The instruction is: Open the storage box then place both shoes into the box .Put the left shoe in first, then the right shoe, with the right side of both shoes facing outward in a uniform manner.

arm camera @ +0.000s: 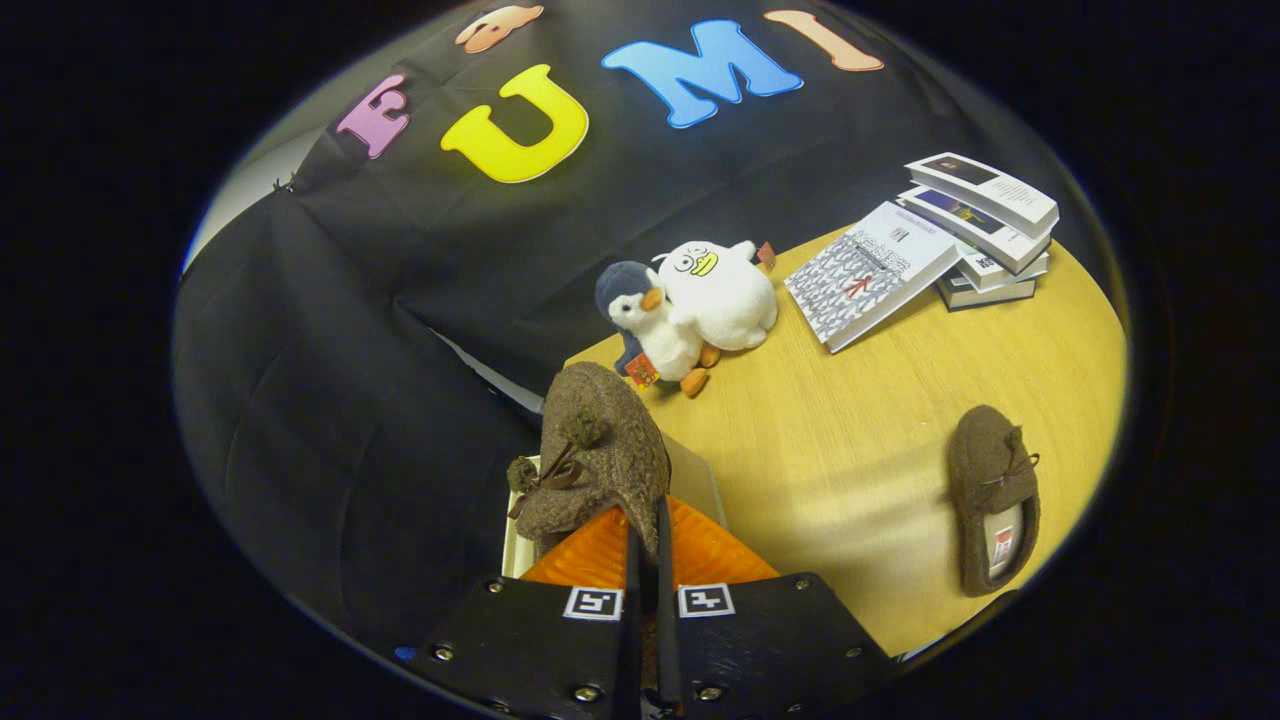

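The gripper (648,545) holds a brown slipper (598,455) by the edge of its opening, the two fingers (633,560) drawn nearly together with only a thin wall of the shoe pinched between them. The slipper hangs toe-forward just ahead of the fingers, above the near corner of the wooden table (850,440), with a pale-rimmed object, apparently the storage box (520,540), directly beneath it. By this evidence the task appears to be in its first placing step: the box seems already opened, one shoe is carried toward it but not yet released, and the second slipper (993,500) lies well apart on the table, untouched. Whether the held shoe is the left one cannot be confirmed, nor which side faces outward. The box is largely covered by the slipper and the gripper body, so its lid, depth and contents are not legible. Beyond the shoe stand two plush birds (690,305) touching each other, and farther off a stack of books (940,240).
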The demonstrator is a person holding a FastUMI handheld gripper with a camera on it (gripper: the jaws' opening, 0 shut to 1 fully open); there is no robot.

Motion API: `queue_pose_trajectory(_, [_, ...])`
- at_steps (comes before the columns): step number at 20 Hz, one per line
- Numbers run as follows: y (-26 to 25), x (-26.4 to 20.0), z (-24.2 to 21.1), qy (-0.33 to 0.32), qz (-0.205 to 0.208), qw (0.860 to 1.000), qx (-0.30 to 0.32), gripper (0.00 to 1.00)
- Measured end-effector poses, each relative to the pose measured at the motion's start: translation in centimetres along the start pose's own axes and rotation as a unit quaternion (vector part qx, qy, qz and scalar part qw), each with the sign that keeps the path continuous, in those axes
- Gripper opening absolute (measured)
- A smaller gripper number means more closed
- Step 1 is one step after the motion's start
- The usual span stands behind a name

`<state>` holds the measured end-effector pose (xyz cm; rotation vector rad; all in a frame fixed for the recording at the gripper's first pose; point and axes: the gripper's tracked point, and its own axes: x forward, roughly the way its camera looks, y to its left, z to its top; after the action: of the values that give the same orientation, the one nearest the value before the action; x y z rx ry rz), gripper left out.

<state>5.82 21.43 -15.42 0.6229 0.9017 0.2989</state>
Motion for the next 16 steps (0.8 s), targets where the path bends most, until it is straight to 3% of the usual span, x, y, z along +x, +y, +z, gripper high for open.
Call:
queue_pose_trajectory(7, [4.6,4.4,-1.9,0.011,0.016,1.0,-0.002,0.06])
queue_pose_trajectory(16, [7.2,9.9,-6.4,0.041,0.004,0.999,-0.003,0.06])
